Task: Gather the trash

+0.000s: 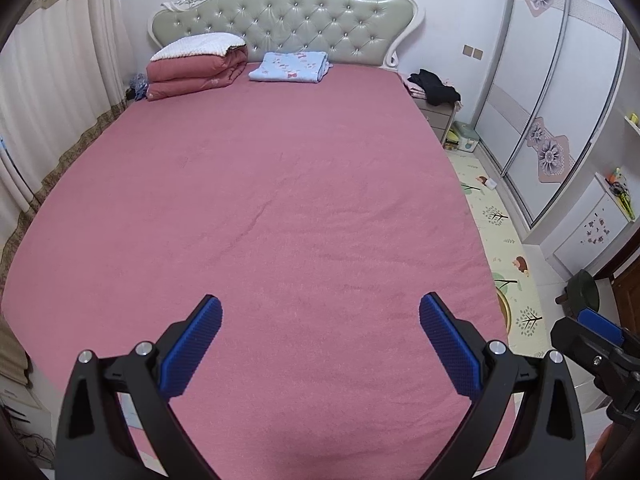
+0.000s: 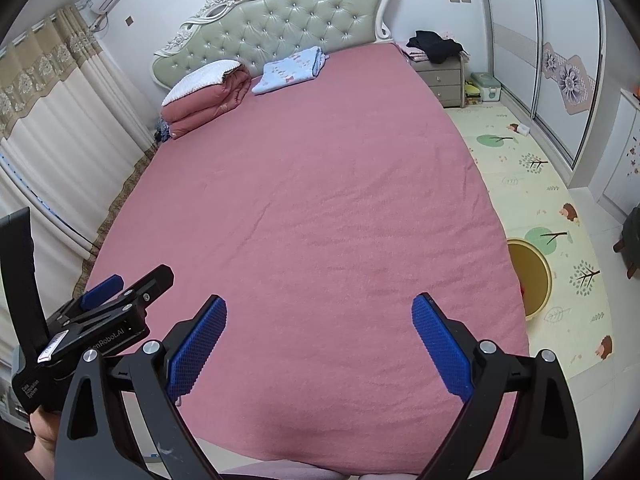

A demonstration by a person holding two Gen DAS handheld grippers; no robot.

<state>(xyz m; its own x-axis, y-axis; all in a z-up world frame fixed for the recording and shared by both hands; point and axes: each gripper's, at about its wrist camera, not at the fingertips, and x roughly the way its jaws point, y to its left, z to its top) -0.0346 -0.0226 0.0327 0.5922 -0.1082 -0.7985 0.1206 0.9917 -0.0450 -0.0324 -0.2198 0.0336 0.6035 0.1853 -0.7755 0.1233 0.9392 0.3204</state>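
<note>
My left gripper (image 1: 320,304) is open and empty, held over the foot of a bed with a pink sheet (image 1: 280,208). My right gripper (image 2: 319,303) is also open and empty over the same end of the bed (image 2: 320,200). Each gripper shows at the edge of the other's view: the right one (image 1: 580,324) and the left one (image 2: 134,280). A round yellow bin (image 2: 530,276) stands on the floor mat beside the bed's right edge, partly hidden by the mattress; its rim (image 1: 505,312) shows in the left wrist view. A small white scrap (image 2: 523,130) lies on the mat near the wardrobe.
A folded pink quilt (image 2: 204,96) and a folded blue blanket (image 2: 290,68) lie by the headboard. A nightstand (image 2: 440,78) with dark clothes and a storage box (image 2: 486,86) stand at the right. Curtains (image 2: 60,140) hang left; a sliding wardrobe (image 1: 532,100) and a dark stool (image 1: 584,290) stand right.
</note>
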